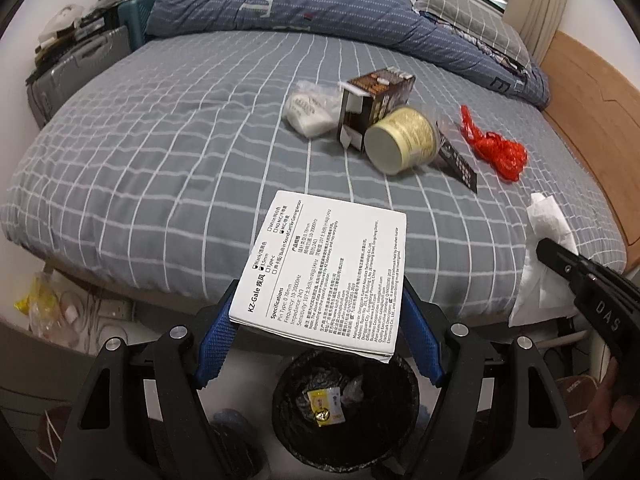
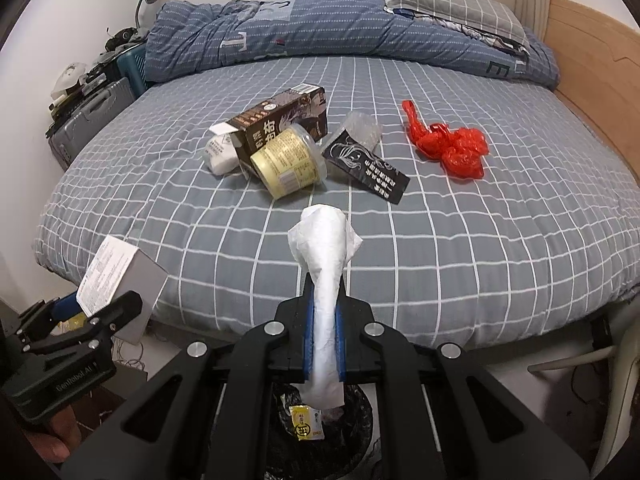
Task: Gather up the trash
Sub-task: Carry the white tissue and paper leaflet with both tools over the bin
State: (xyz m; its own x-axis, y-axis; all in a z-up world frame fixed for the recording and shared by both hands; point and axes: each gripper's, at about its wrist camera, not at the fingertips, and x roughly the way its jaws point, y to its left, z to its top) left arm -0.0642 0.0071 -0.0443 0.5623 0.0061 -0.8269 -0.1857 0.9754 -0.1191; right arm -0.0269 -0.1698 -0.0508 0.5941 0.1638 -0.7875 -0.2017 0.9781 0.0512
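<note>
Trash bin (image 1: 346,412) with a black liner stands on the floor at the foot of the bed (image 1: 168,152), directly below both grippers. Inside it lie a small yellow-and-white sachet (image 1: 326,404) and some crumpled clear wrapping; the print on the sachet is too small to read.

Above the bin, the left gripper (image 1: 320,320) has its blue-padded jaws set wide and clamped on the two sides of a flat white box (image 1: 326,276). The box's face reads "KZ-Gale", then "Specifications", with lines for pin type, frequency, impedance and sensitivity, tick boxes marked "Black", "3.5mm" and "Type-c", and a block of maker's address text too fine to make out in full. The left tool's body, seen from the right wrist, carries the marking "GenRobot.AI".

The right gripper (image 2: 325,344) is pinched almost fully closed on a twisted white tissue (image 2: 326,264), which sticks out ahead of the fingers and hangs down behind them over the bin. In the left wrist view the right tool's side shows the letters "DAS".

On the grey checked sheet, well apart from both grippers, a cluster of trash remains: a brown carton (image 2: 280,120) with an open end flap and Chinese characters, a round yellow tub (image 2: 290,162) lying on its side against it, a white packet (image 2: 220,156) just behind, a black wrapper (image 2: 366,168) with white line art and Chinese text, and a crumpled red plastic bag (image 2: 448,146) off to the right.
</note>
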